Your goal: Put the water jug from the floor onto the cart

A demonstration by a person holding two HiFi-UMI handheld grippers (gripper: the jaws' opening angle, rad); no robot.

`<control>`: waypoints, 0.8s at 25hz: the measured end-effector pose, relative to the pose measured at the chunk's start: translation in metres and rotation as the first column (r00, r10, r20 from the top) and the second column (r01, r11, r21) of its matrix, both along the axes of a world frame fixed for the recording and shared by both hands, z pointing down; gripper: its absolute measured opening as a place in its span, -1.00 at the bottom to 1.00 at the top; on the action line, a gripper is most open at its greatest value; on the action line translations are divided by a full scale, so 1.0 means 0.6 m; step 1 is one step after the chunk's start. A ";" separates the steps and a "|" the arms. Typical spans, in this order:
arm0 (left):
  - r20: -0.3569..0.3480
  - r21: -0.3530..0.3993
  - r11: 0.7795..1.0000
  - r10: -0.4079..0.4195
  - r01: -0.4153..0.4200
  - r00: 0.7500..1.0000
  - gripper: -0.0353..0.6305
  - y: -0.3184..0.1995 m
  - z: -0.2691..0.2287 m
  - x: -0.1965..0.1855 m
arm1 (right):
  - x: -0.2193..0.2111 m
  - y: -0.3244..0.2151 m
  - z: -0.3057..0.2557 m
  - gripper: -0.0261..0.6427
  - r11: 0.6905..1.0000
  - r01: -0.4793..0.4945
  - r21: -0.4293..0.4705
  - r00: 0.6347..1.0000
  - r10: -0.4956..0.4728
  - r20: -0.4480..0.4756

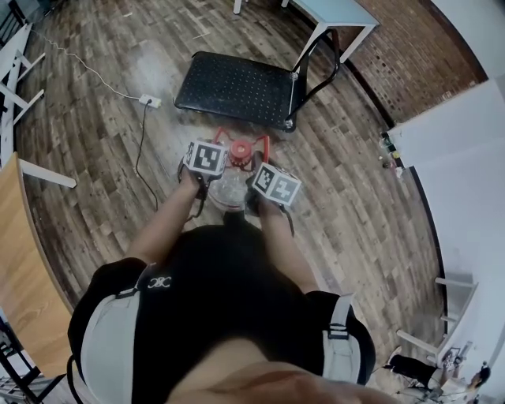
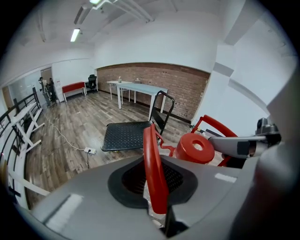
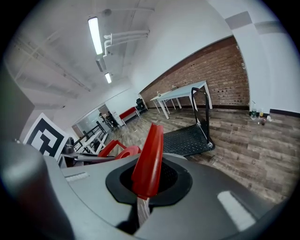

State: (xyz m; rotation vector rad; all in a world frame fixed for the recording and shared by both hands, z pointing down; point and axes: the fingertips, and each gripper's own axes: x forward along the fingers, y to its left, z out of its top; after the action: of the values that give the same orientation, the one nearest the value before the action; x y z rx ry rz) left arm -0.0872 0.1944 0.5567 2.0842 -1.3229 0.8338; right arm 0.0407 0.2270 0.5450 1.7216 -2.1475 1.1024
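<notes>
Your jaws are clamped on both sides: the left gripper [image 2: 157, 190] is closed on a red handle strap [image 2: 152, 159] that runs upright between its pads, and the right gripper [image 3: 144, 190] is pressed tight on a second red strap [image 3: 149, 150] in the same way. Both straps belong to the water jug [image 1: 229, 186].

The jug sits between your two grippers, just short of the near edge of the cart [image 1: 237, 88] and not on its deck. Its clear body is below your marker cubes, and its red cap [image 2: 194, 147] faces the cart. From the head view you cannot tell whether the jug's base touches the wooden floor [image 1: 95, 158] or hangs just above it.

The cart's black studded deck is bare. Its push handle [image 1: 319, 67] stands upright at the end to your right. A white power strip [image 1: 150, 101] with its cable lies on the floor just left of the cart. A white table [image 1: 339, 16] stands beyond the cart's handle end, with the brick wall [image 2: 159, 82] behind it. Your forearms reach down side by side toward the cart, one gripper at each side of the jug's top.
</notes>
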 end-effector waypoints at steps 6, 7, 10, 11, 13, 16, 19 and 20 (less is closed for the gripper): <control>0.013 0.007 0.998 -0.055 0.055 0.998 -0.82 -0.081 0.002 -0.016 | -0.016 -0.084 -0.001 -0.88 0.998 0.062 -0.012 0.997 -0.063 -0.051; 0.008 -0.022 0.998 -0.063 0.063 0.998 -0.82 -0.089 0.013 -0.012 | -0.013 -0.099 0.000 -0.88 0.998 0.068 -0.017 0.996 -0.069 -0.055; -0.003 -0.057 0.995 -0.086 0.086 0.996 -0.82 -0.124 0.024 -0.003 | -0.002 -0.145 0.002 -0.88 0.996 0.091 -0.023 0.994 -0.092 -0.065; -0.005 -0.054 0.994 -0.092 0.092 0.996 -0.82 -0.139 0.023 -0.002 | 0.000 -0.161 0.001 -0.88 0.995 0.100 -0.022 0.993 -0.101 -0.068; -0.006 -0.049 0.993 -0.107 0.106 0.994 -0.82 -0.168 0.022 -0.001 | 0.001 -0.193 -0.001 -0.88 0.993 0.119 -0.015 0.991 -0.119 -0.068; 0.008 -0.039 0.991 -0.127 0.127 0.992 -0.82 -0.212 0.014 0.003 | 0.007 -0.237 -0.005 -0.88 0.990 0.138 -0.012 0.988 -0.138 -0.069; 0.033 -0.024 0.991 -0.129 0.130 0.991 -0.82 -0.255 0.001 0.011 | 0.016 -0.283 -0.006 -0.87 0.989 0.148 -0.010 0.987 -0.148 -0.058; 0.040 -0.021 0.991 -0.128 0.128 0.991 -0.81 -0.268 -0.002 0.014 | 0.019 -0.299 -0.006 -0.88 0.989 0.151 -0.011 0.987 -0.151 -0.054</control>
State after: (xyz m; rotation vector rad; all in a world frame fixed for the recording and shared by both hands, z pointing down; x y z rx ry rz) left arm -0.0786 0.0333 0.5556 1.9515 -1.4436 0.8332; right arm 0.0524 0.0477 0.5413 1.5382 -2.1961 1.0103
